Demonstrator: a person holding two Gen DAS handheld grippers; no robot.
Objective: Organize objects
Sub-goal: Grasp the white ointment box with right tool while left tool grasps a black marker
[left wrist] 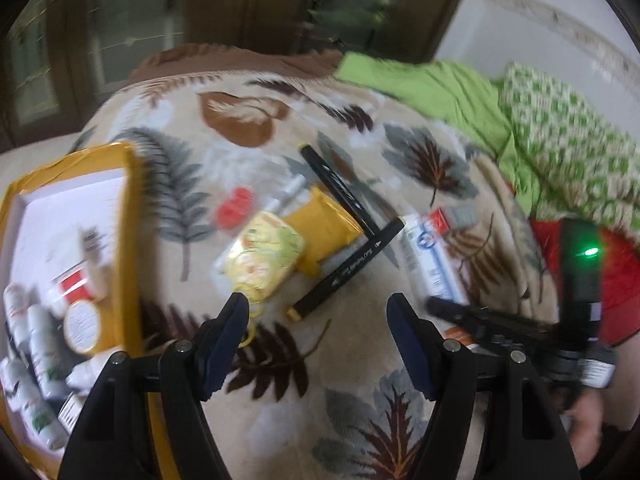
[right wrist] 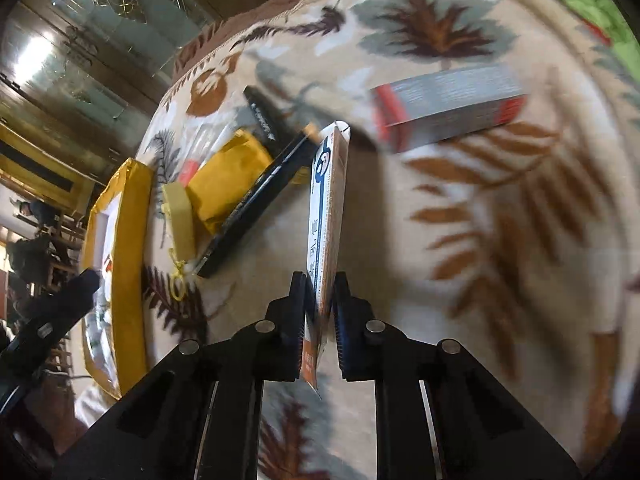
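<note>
My right gripper (right wrist: pixel 320 280) is shut on a white, blue and orange box (right wrist: pixel 326 208), held on edge above the leaf-patterned blanket; it also shows in the left wrist view (left wrist: pixel 430 258). My left gripper (left wrist: pixel 318 312) is open and empty above the blanket. Ahead of it lie a yellow patterned pouch (left wrist: pixel 260 260), a yellow packet (left wrist: pixel 320 232), two black pens (left wrist: pixel 348 268) and a red object (left wrist: pixel 236 208). A grey and red box (right wrist: pixel 448 104) lies beyond the held box. A yellow-rimmed box (left wrist: pixel 130 216) with bottles and tubes stands at the left.
A green cloth (left wrist: pixel 460 92) and a green-patterned cloth (left wrist: pixel 568 152) lie at the blanket's far right, with something red (left wrist: pixel 616 280) beside them. Dark wooden doors with glass stand behind the bed. The yellow-rimmed box shows at the left in the right wrist view (right wrist: pixel 128 240).
</note>
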